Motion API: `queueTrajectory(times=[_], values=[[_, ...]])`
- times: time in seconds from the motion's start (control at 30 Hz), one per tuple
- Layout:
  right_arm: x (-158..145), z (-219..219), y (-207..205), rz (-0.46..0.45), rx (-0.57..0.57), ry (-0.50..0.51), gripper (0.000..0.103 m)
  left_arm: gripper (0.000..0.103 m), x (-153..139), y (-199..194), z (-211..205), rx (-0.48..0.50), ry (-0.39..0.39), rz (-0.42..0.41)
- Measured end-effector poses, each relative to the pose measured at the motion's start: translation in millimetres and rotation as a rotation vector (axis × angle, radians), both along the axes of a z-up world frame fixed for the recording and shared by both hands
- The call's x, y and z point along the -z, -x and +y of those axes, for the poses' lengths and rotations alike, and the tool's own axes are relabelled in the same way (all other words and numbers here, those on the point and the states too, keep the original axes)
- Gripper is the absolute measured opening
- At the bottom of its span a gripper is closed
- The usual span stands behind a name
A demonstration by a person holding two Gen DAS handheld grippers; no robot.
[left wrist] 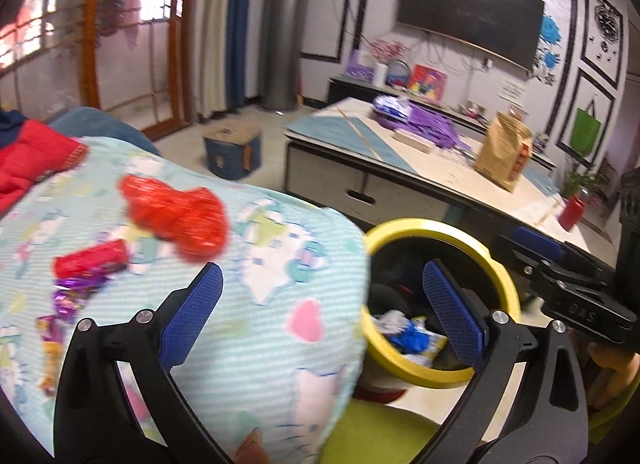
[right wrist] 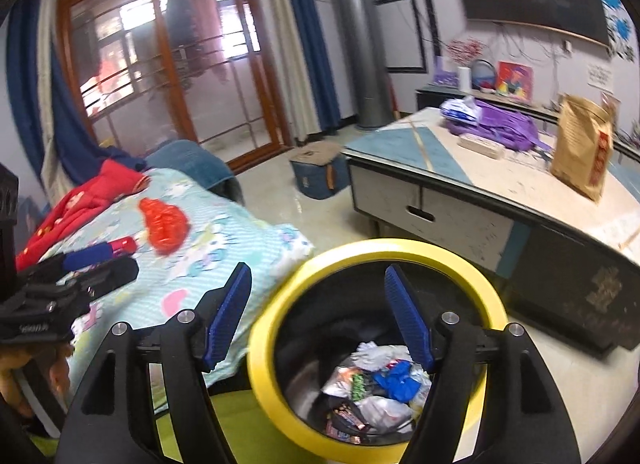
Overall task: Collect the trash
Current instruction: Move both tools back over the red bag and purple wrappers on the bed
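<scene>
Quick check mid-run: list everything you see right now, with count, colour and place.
Trash bin: one, yellow rim, on the floor beside the blanket, holding mixed wrappers.
Crumpled red wrapper: one, red, on the blanket.
Red tube wrapper: one, red, on the blanket near the left gripper.
Purple foil wrappers: a few, purple, left part of the blanket.
Blanket: one, pale blue with cartoon print, over the sofa.
Red jacket: one, far end of the sofa.
Coffee table: one, beige and blue.
Brown paper bag: one, upright on the table.
Purple bag: one, on the table.
Blue storage box: one, on the floor.
TV: one, black, on the wall.
Left gripper: jaws open, empty.
Right gripper: jaws open, over the bin.
</scene>
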State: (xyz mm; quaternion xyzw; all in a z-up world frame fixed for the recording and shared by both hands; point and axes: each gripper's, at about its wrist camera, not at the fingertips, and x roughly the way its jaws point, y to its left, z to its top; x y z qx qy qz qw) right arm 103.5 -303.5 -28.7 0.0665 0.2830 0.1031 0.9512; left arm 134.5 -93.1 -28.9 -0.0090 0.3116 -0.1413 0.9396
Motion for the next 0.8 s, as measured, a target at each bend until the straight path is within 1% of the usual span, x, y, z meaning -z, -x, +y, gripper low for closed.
queueTrajectory(times=[0.17,0.33,0.6,0.8], values=[[-7.7,29.0,-5.0,-0.011,-0.069,0.026,0.068,0.092,-9.5,8.3,33.6,-0.092,-0.031,-0.055],[-13.7,58.2,-15.4,-0.006,-0.140,0.031,0.068,0.092,-14.8,13.2,66.3,-0.173,-0.050,-0.080],[-22.6,111.7,-42.1,-0.010,-0.229,0.047,0.068,0.092,-12.1,11.0,109.4,-0.271,-0.085,-0.067],[-20.3,147.1,-70.6,0.017,-0.285,0.061,0.068,0.092,-6.7,10.2,141.1,-0.312,-0.073,-0.040]])
